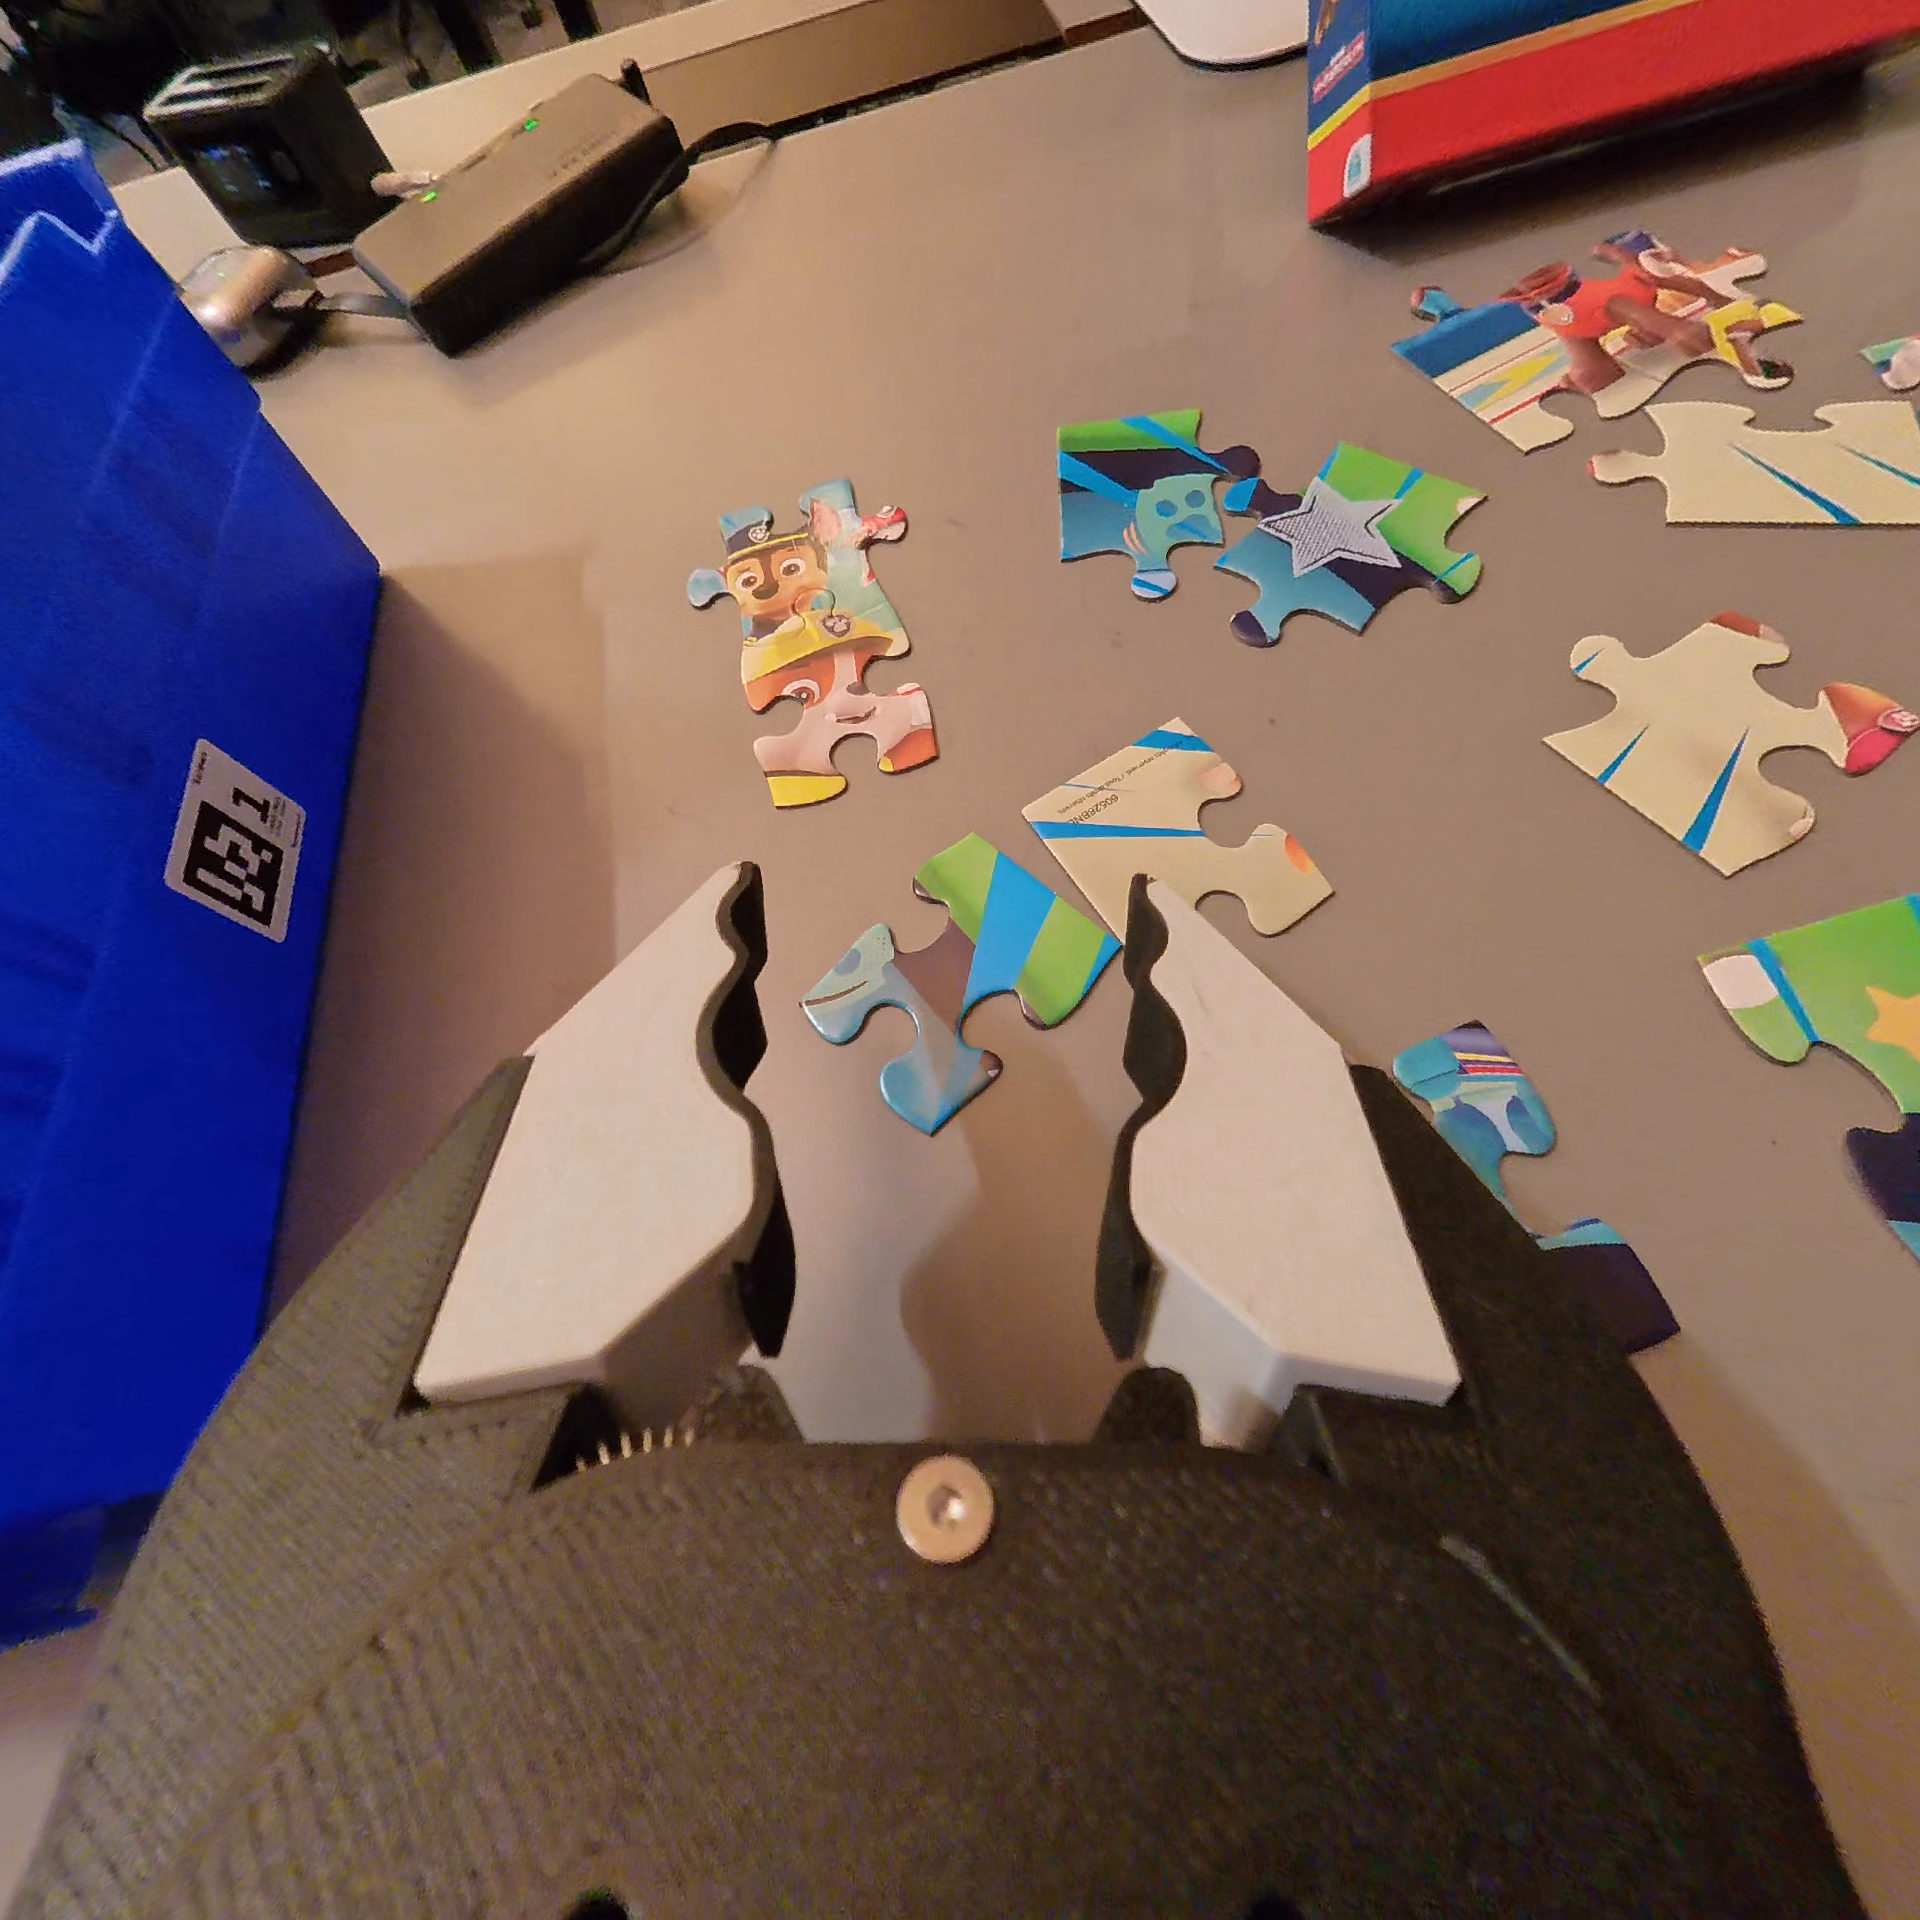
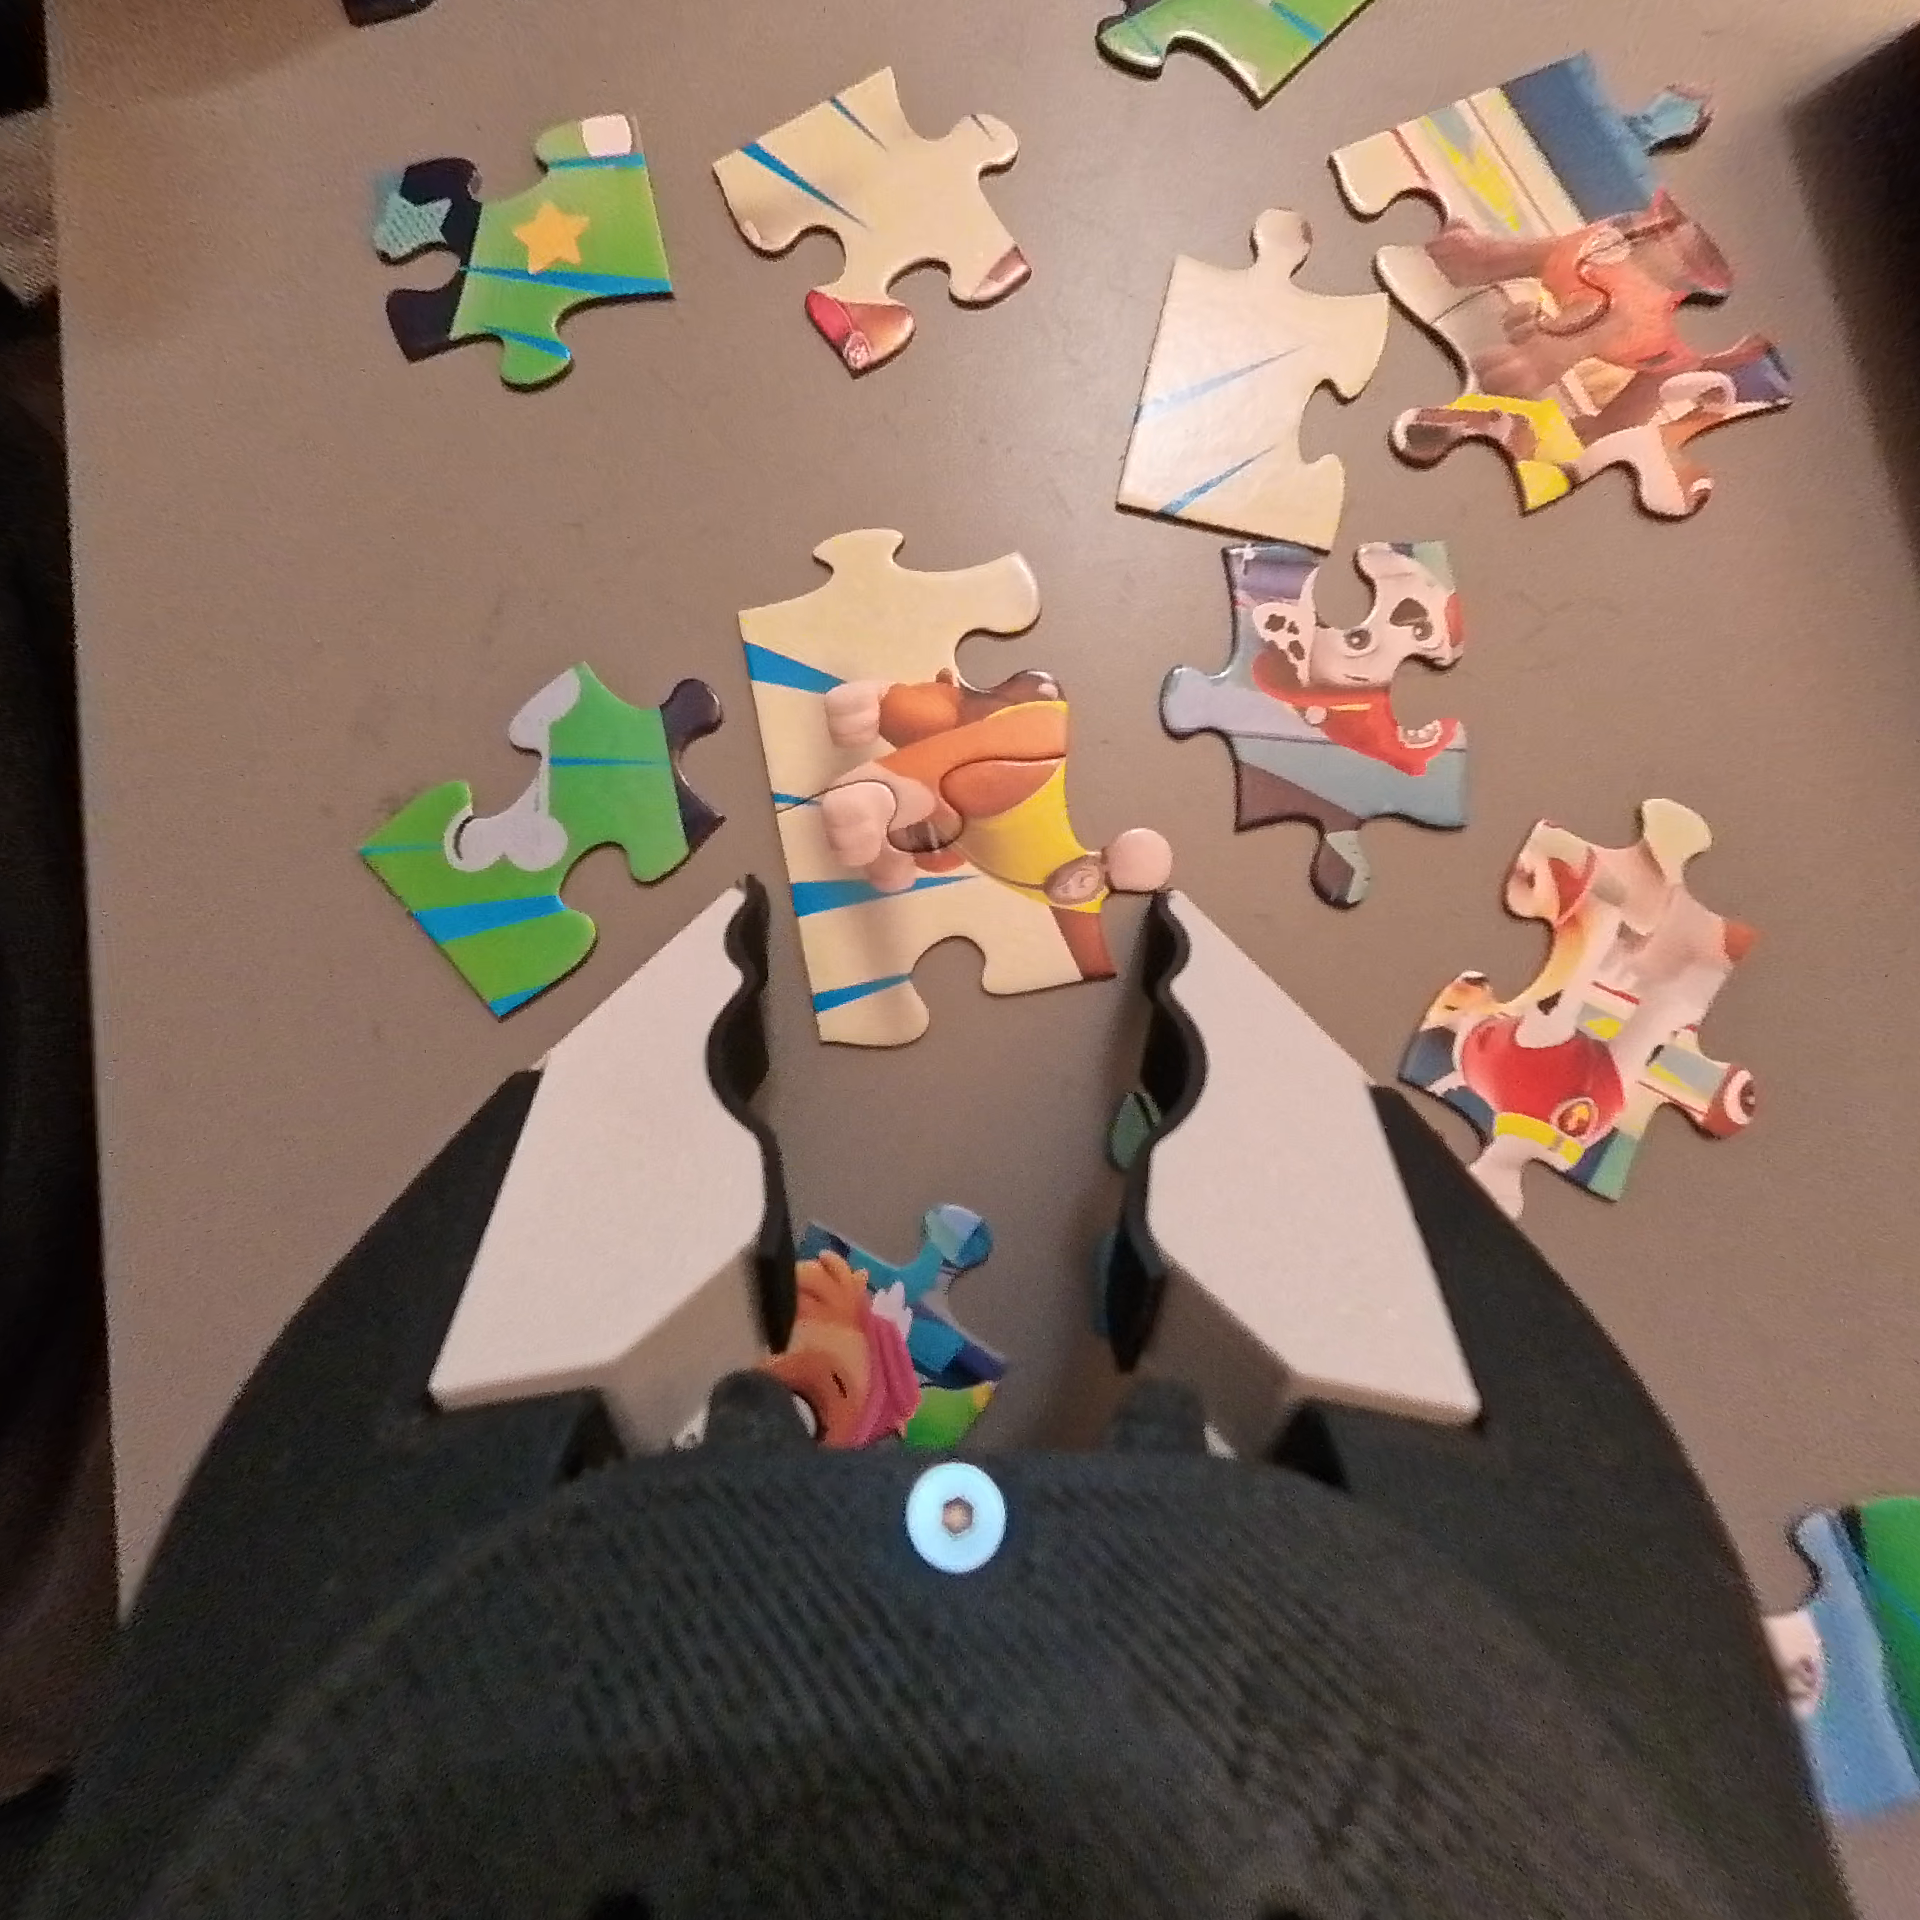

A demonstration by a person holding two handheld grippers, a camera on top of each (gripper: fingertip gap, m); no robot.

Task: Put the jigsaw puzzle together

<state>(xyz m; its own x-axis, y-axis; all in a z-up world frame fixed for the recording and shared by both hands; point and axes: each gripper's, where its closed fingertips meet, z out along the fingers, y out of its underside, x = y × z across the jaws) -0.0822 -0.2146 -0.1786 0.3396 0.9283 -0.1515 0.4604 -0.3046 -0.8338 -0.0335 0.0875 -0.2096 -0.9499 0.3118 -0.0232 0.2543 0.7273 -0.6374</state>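
Your left tongs [image 1: 940,883] are spread wide with nothing in them: both pads stand clear of the green-blue piece [image 1: 961,982] lying flat on the table between the tips. That piece runs diagonally, its teal knob toward the left finger and its green corner just shy of the right finger [image 1: 1236,1060]. Just past the right tip sits a cream corner piece [image 1: 1174,831], and further ahead a joined pup pair [image 1: 816,644]. Off to the left, a blue bin [image 1: 156,623] sits close by

Your right tongs [image 2: 951,894] are wide open too, and gripping nothing. Between and just beyond the tips lies a joined cream-and-orange pair [image 2: 914,790], long axis running straight away from you. Its pink knob sits right at the right tip; I can't tell if they touch. A green bone piece [image 2: 540,831] is just left of the left finger, a grey-red pup piece [image 2: 1340,707] ahead-right, and an orange piece [image 2: 883,1340] lies back under the jaws

Each pair of tongs is over its own piece, so neither is obviously nearer. The table [image 1: 935,312] is plain grey, scattered with loose pieces; a red-blue box [image 1: 1558,114] and black chargers [image 1: 520,208] sit at the far edge
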